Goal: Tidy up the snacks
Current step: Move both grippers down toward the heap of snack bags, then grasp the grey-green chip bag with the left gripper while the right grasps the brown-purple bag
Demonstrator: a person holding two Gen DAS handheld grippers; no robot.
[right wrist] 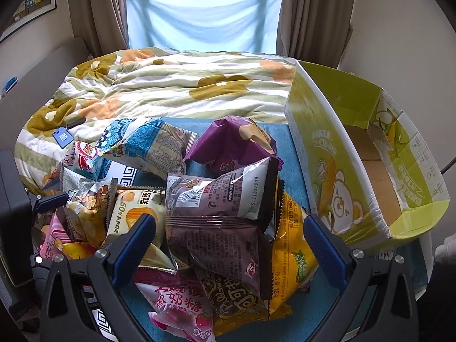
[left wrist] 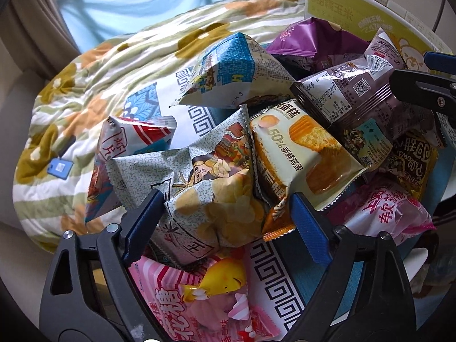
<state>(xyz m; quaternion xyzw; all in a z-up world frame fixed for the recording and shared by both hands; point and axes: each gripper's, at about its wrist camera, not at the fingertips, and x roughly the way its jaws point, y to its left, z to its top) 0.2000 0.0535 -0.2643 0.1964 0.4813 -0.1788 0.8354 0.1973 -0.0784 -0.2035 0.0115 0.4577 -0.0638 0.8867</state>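
Observation:
A pile of snack packets lies on a blue cloth. My left gripper (left wrist: 228,199) is open, its jaws on either side of a grey potato chip bag (left wrist: 199,188). A cream egg cake packet (left wrist: 302,154) lies to its right. My right gripper (right wrist: 230,225) is open over a brown packet (right wrist: 219,222), with a yellow barbecue chip bag (right wrist: 293,253) beneath. The right gripper also shows at the right edge of the left wrist view (left wrist: 424,85). A green corn-print cardboard box (right wrist: 356,176) stands open and looks empty at the right.
A purple bag (right wrist: 228,145), a blue-white bag (right wrist: 159,148) and pink candy bags (left wrist: 199,299) lie in the pile. A flowered quilt (right wrist: 171,85) covers the bed behind, with a small blue card (right wrist: 63,137) on it. Window and curtains stand at the back.

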